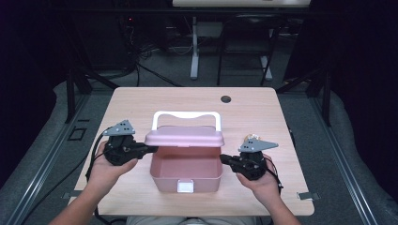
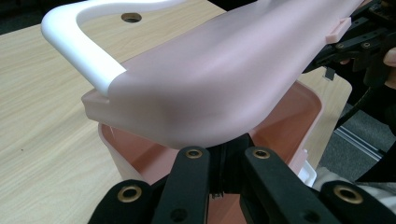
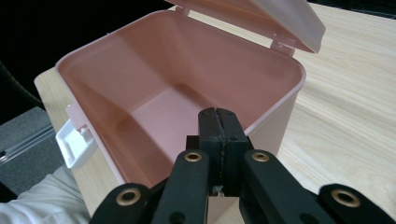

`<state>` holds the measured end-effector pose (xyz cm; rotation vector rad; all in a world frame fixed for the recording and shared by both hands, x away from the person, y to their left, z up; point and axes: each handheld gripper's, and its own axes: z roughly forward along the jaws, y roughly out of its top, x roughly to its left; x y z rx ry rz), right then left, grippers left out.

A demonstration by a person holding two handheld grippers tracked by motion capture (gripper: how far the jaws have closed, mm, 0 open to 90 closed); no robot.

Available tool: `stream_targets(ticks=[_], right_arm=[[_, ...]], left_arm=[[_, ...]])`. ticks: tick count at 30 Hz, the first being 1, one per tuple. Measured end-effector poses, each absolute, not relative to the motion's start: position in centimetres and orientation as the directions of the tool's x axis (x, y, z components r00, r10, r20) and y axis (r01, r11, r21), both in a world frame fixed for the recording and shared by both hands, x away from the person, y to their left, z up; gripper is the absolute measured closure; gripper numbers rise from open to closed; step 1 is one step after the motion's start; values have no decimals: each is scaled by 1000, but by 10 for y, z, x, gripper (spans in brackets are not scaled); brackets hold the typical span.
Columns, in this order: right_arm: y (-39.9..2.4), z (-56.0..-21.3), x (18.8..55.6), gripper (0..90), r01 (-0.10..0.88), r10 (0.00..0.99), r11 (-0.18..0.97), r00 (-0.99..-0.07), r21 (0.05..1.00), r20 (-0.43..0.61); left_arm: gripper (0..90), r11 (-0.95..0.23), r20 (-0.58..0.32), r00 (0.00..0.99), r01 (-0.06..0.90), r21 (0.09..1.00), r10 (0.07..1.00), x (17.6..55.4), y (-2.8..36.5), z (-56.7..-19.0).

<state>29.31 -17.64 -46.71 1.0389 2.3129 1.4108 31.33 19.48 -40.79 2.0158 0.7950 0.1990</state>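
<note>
A pink plastic box point(image 1: 186, 171) stands open near the table's front edge, with a white latch point(image 1: 185, 186) on its front wall. Its pink lid point(image 1: 184, 137) hangs half raised over the back, carrying a white handle point(image 1: 186, 114). My left gripper point(image 1: 155, 149) is shut, and its tips sit just under the lid's left end point(image 2: 219, 79), seemingly touching it. My right gripper point(image 1: 221, 158) is shut with nothing in it. In the right gripper view its tips point(image 3: 218, 114) hover over the box's right rim point(image 3: 280, 100). The box's inside point(image 3: 154, 107) holds nothing.
The box sits on a light wooden table point(image 1: 263, 117) with a round cable hole point(image 1: 226, 99) near its far edge. A white sleeve point(image 3: 37, 200) lies by the latch side. Dark floor and desk legs lie beyond the table.
</note>
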Motion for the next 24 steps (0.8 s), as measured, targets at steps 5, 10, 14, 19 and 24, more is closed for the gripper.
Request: stream_targets(ticks=[5,10,14,19,24], right_arm=[[-175,-469,294,900,457,672,282,-721,843,166],[-169,-471,293,900,456,649,306,-742,836,167],[-165,-473,292,900,454,645,307,-745,837,168],[-164,-474,292,900,444,645,317,-748,838,153],[-162,-476,293,900,447,639,322,-753,834,157]], left_arm=[[900,-361,-166,777,457,813,607,314,195,-406],[900,-358,-162,774,453,816,612,316,194,-405],[900,-350,-164,772,452,820,615,317,194,-404],[900,-344,-171,773,454,822,611,318,195,-404],[900,-348,-168,773,454,820,611,318,195,-403]])
